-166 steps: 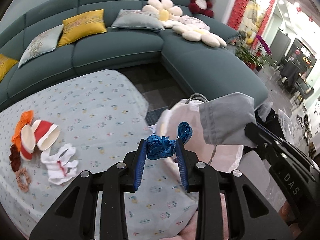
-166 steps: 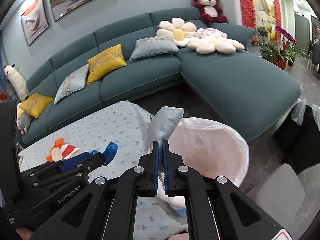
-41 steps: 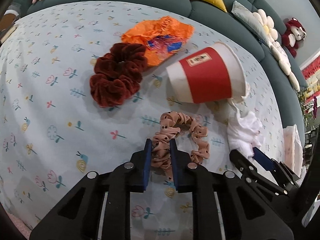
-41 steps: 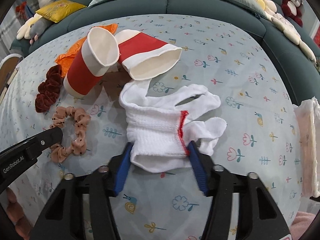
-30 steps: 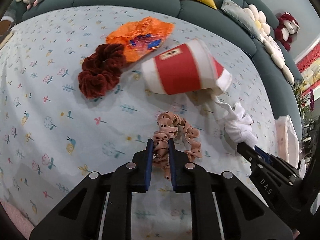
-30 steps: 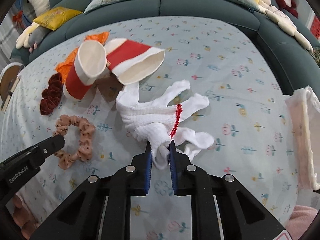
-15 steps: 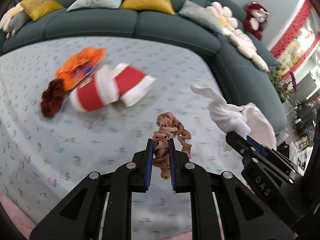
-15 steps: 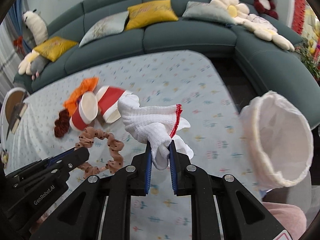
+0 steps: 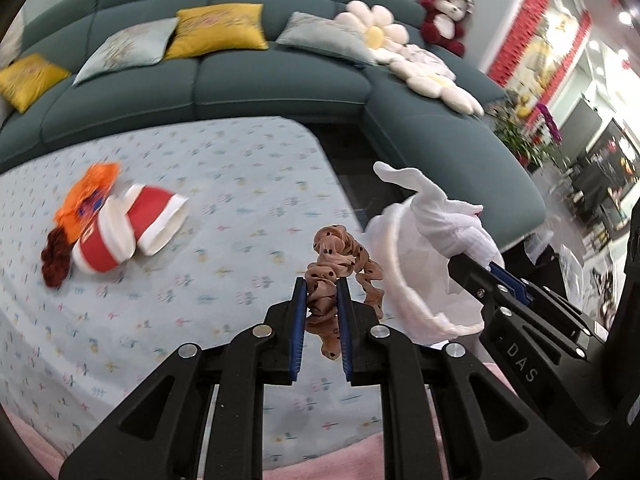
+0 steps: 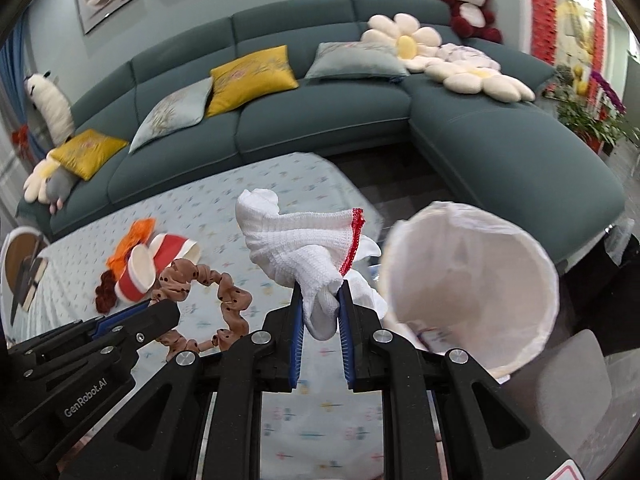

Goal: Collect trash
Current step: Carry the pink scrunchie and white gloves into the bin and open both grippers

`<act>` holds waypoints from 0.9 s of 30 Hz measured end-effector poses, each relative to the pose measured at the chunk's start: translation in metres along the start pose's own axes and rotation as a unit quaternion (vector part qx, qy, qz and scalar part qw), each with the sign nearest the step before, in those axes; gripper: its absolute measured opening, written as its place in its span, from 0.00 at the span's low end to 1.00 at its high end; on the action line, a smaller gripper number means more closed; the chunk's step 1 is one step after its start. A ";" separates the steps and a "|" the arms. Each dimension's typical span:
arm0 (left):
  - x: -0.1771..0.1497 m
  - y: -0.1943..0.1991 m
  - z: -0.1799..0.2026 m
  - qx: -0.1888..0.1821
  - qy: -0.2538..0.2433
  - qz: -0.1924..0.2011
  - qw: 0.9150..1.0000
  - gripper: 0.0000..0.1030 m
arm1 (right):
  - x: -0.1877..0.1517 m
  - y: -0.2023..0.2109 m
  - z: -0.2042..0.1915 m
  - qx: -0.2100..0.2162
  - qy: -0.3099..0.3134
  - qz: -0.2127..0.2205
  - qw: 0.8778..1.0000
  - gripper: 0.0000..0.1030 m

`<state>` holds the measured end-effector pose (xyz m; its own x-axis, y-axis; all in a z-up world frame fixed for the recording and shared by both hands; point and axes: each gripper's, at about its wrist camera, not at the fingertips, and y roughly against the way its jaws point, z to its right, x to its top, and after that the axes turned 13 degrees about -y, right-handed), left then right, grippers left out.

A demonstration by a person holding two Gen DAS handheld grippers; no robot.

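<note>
My left gripper [image 9: 321, 286] is shut on a tan dotted scrunchie [image 9: 340, 256] and holds it in the air, just left of the white-lined trash bin [image 9: 404, 280]. The scrunchie also shows in the right wrist view [image 10: 228, 296]. My right gripper [image 10: 320, 290] is shut on a white knitted glove with a red cuff edge [image 10: 296, 244], held up beside the bin's open mouth [image 10: 472, 280]. In the left wrist view the glove [image 9: 440, 216] is over the bin.
On the floral tablecloth [image 9: 240, 184] lie two red paper cups [image 9: 128, 232], an orange wrapper [image 9: 86, 196] and a dark red scrunchie [image 9: 56, 256] at the left. A teal sofa [image 9: 280, 80] with cushions stands behind. The table's right edge borders the bin.
Both grippers have lifted their items off the table and swung right toward the bin. The cups and wrapper stay behind on the left.
</note>
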<state>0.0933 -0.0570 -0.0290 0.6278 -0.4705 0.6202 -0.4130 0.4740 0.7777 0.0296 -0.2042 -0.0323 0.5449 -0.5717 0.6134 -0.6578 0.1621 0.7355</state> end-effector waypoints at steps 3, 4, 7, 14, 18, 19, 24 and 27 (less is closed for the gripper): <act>0.009 -0.002 0.024 -0.004 -0.021 0.001 1.000 0.14 | 0.005 0.005 0.018 -0.004 -0.013 0.006 1.000 0.15; 0.011 -0.004 0.032 -0.006 -0.028 0.001 1.000 0.14 | 0.007 0.007 0.027 -0.006 -0.019 0.009 1.000 0.15; 0.019 -0.009 0.051 -0.010 -0.046 0.000 0.999 0.14 | 0.010 0.009 0.046 -0.010 -0.034 0.013 0.999 0.15; 0.033 -0.023 0.087 -0.019 -0.077 -0.004 0.997 0.14 | 0.016 0.006 0.087 -0.022 -0.064 0.015 0.998 0.15; 0.040 -0.033 0.103 -0.024 -0.090 -0.008 0.996 0.14 | 0.020 0.001 0.107 -0.030 -0.082 0.016 0.996 0.15; 0.042 -0.038 0.107 -0.028 -0.092 -0.012 0.995 0.14 | 0.020 0.000 0.111 -0.031 -0.086 0.015 0.996 0.15; 0.048 -0.052 0.119 -0.034 -0.098 -0.020 0.994 0.14 | 0.021 -0.006 0.132 -0.038 -0.104 0.011 0.994 0.15; 0.050 -0.061 0.126 -0.037 -0.101 -0.025 0.994 0.14 | 0.021 -0.012 0.139 -0.042 -0.110 0.008 0.993 0.15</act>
<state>0.0668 -0.2032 -0.0323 0.4978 -0.6311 0.5950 -0.3298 0.4967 0.8028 -0.0235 -0.3300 -0.0678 0.4015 -0.7296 0.5536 -0.6141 0.2340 0.7537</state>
